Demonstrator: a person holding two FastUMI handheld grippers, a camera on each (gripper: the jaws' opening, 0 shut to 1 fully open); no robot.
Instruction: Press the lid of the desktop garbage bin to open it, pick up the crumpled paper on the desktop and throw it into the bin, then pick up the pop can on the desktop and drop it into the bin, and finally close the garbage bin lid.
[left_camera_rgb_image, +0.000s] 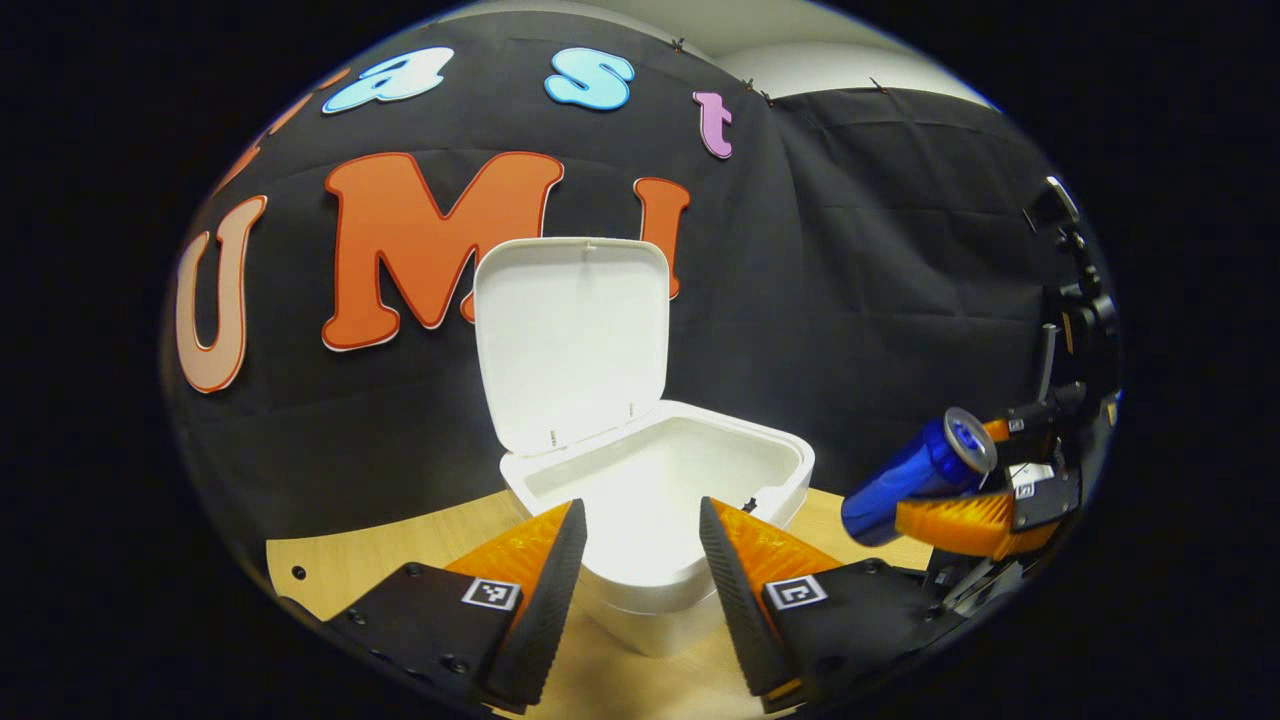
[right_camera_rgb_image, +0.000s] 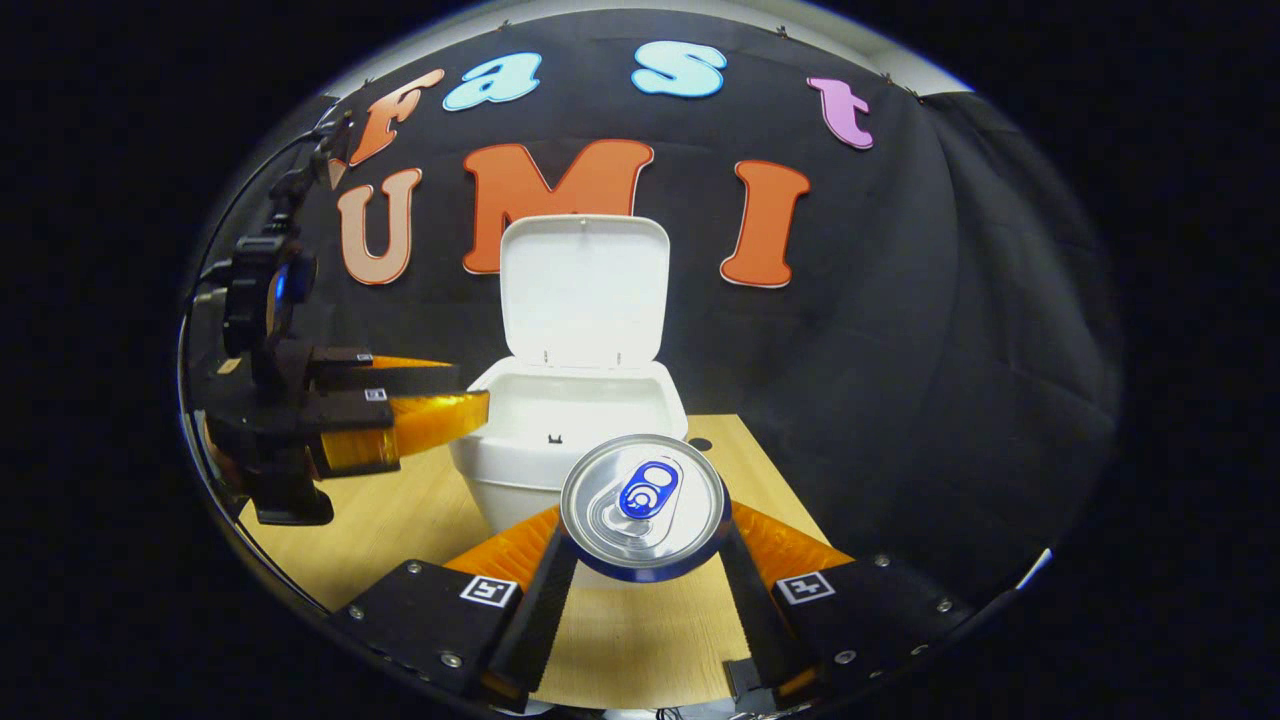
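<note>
The white desktop bin (left_camera_rgb_image: 660, 480) (right_camera_rgb_image: 570, 420) stands on the wooden table with its lid (left_camera_rgb_image: 572, 335) (right_camera_rgb_image: 585, 290) raised upright at the back. My right gripper (right_camera_rgb_image: 645, 560) is shut on a blue pop can (right_camera_rgb_image: 645, 505), whose silver top faces the camera, in front of the bin and off the table. In the left gripper view the same can (left_camera_rgb_image: 915, 480) lies tilted in the right gripper (left_camera_rgb_image: 975, 480), to the right of the bin. My left gripper (left_camera_rgb_image: 640, 560) is open with nothing between its fingers, close in front of the bin. The bin's inside is not visible.
The light wooden table (right_camera_rgb_image: 420, 510) (left_camera_rgb_image: 390, 550) ends near the black cloth wall behind the bin. In the right gripper view the left gripper (right_camera_rgb_image: 440, 400) hovers at the bin's left side.
</note>
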